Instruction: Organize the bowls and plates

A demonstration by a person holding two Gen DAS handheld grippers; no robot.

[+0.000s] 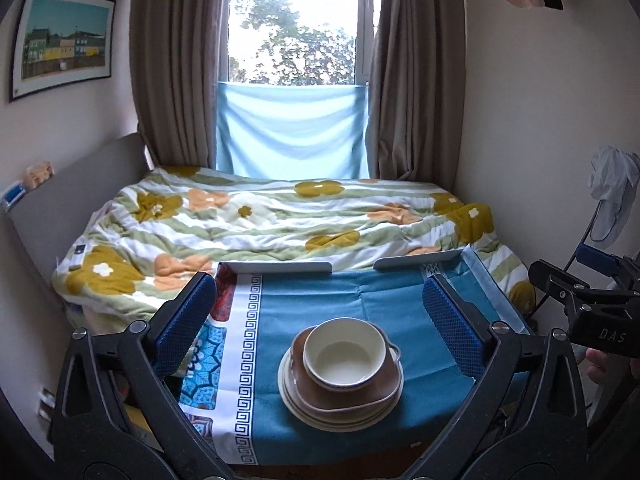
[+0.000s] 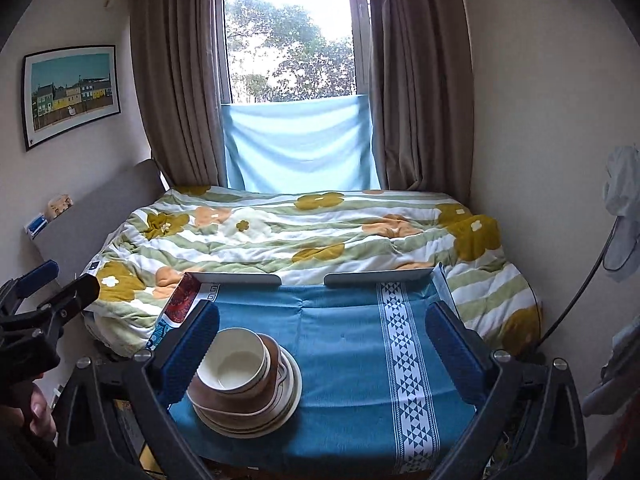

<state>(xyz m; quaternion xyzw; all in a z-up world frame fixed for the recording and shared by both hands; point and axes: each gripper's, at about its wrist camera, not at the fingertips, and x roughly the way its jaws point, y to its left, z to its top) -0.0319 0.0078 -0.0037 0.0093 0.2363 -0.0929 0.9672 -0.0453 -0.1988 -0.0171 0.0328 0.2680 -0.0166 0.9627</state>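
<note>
A stack of dishes stands on the blue-clothed table (image 1: 360, 296): a cream bowl (image 1: 344, 354) sits in a brown dish (image 1: 352, 394) on top of cream plates (image 1: 340, 416). My left gripper (image 1: 320, 320) hovers above and in front of the stack, open, with nothing between its blue pads. In the right wrist view the same cream bowl (image 2: 234, 362), brown dish (image 2: 240, 398) and plates (image 2: 256, 420) lie low and left, partly behind the left finger. My right gripper (image 2: 324, 340) is also open and empty over the bare cloth (image 2: 344, 344).
A bed with a flowered quilt (image 1: 280, 220) abuts the table's far edge. Behind it are the curtains and the window (image 1: 296, 24). Two grey clips (image 1: 280, 267) hold the cloth at the far edge. The other gripper (image 1: 592, 304) shows at the right edge, with a hand.
</note>
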